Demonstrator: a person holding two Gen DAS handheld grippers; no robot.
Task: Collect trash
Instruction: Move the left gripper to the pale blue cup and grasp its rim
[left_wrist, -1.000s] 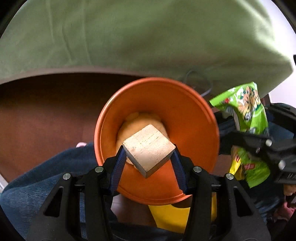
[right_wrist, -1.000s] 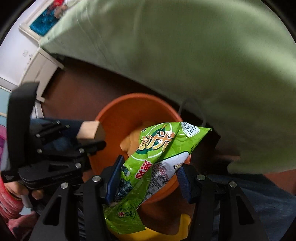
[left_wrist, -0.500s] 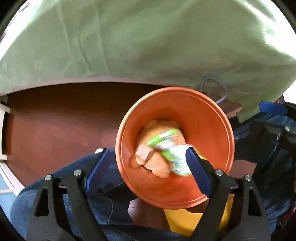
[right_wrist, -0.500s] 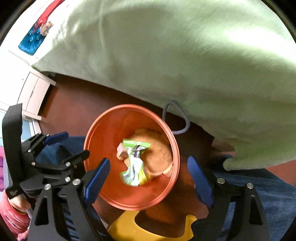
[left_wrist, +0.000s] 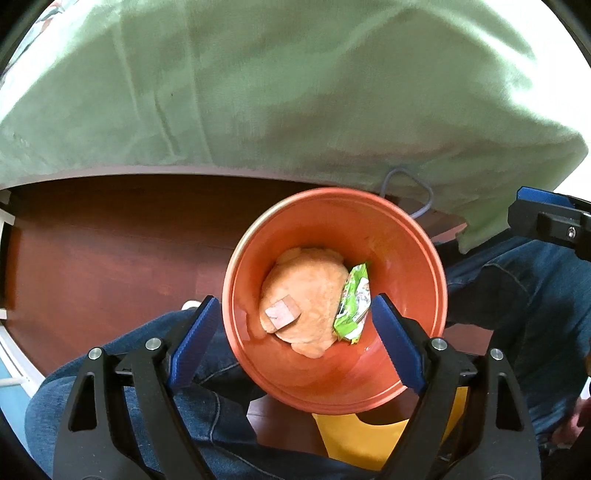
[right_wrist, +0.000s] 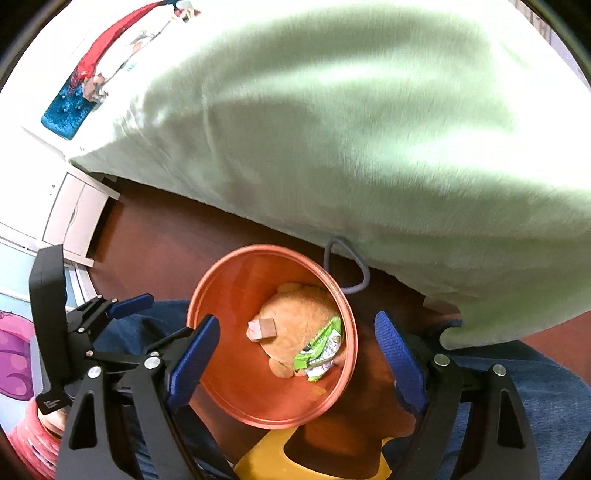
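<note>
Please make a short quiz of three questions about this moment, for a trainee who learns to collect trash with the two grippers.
1. True or false: the wooden block lies inside the orange bin.
2. Which thing lies beside the block in the bin? A) a green snack wrapper B) a glass bottle C) a metal spoon
3. Fill in: the jaws of the left gripper and of the right gripper are both ____.

Key
1. True; it rests on an orange plush toy at the bottom.
2. A; the green snack wrapper leans at the toy's edge.
3. Open; neither gripper holds anything.
</note>
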